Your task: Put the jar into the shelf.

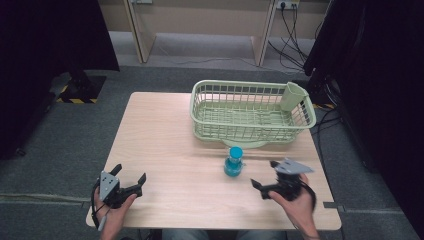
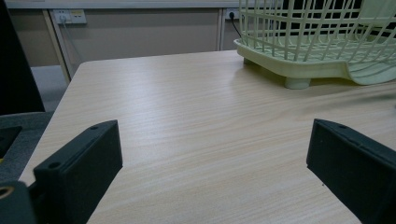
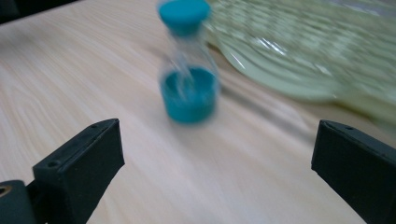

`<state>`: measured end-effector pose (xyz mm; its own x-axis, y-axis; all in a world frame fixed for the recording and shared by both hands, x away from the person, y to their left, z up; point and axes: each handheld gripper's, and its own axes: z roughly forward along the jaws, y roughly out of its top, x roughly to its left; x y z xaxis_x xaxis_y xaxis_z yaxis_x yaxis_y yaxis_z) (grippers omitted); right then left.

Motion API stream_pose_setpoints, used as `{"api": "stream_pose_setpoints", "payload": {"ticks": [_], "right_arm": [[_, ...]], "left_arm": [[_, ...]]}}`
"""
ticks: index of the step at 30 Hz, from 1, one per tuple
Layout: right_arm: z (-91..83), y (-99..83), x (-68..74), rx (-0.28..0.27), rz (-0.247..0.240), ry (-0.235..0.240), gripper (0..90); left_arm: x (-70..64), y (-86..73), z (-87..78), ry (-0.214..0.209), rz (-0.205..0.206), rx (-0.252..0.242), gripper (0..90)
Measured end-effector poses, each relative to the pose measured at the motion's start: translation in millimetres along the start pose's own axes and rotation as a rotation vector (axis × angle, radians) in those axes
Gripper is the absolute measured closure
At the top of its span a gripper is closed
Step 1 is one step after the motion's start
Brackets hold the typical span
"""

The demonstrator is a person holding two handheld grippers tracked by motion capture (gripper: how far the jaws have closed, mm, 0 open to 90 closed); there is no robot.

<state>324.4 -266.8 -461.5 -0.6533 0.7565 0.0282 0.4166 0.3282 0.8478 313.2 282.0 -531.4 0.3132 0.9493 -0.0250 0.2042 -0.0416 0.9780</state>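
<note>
Tabletop point(image 1: 165, 150) is mostly bare; the hourglass point(image 1: 233, 161) stands just in front of the basket point(image 1: 250, 110). Right hand-held gripper point(image 1: 265, 176) is spread wide, aimed at it. It's tall and narrow, so an off-centre jaw could easily tip it.

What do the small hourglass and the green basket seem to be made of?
Hourglass: clear glass or plastic body, seemingly see-through, with matte teal caps, likely plastic. Dish basket: pale green moulded plastic, judging by its uniform colour and smooth lattice walls.
</note>
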Motion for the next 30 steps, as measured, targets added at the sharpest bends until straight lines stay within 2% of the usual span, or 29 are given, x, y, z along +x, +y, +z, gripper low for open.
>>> {"api": "stream_pose_setpoints", "payload": {"ticks": [2, 3, 4, 5, 9, 11, 16, 30], "right_arm": [[-19.8, -26.3, -10.0, -0.01, 0.032, -0.032, 2.5], [-19.8, -26.3, -10.0, -0.01, 0.032, -0.032, 2.5], [-33.0, -47.3, -16.6, -0.007, 0.063, -0.053, 2.7], [-37.3, -55.1, -18.0, -0.009, 0.071, -0.062, 2.7], [-40.9, -68.9, -14.7, -0.011, 0.075, -0.067, 2.9], [-39.4, -69.1, -12.9, -0.014, 0.071, -0.067, 3.0], [-25.9, -55.7, -3.5, -0.039, 0.033, -0.04, 3.7], [-8.7, -17.8, 1.5, -0.079, -0.002, -0.021, 4.6]], "left_arm": [[0.2, 0.2, 0.3, 0.001, 0.001, 0.005, 2.7], [0.2, 0.2, 0.3, 0.001, 0.001, 0.005, 2.6], [-0.2, 0.3, 0.5, 0.003, 0.003, 0.007, 2.6], [-0.2, 0.3, 0.5, 0.003, 0.003, 0.007, 2.6], [-0.4, -0.1, -0.3, 0.006, 0.0, -0.002, 2.6], [-0.1, -0.1, -0.3, 0.005, -0.002, -0.002, 2.6], [-0.5, 0.0, 0.0, -0.001, 0.002, 0.002, 2.6], [-0.4, -0.1, -0.2, -0.001, 0.0, 0.0, 2.7]]}}
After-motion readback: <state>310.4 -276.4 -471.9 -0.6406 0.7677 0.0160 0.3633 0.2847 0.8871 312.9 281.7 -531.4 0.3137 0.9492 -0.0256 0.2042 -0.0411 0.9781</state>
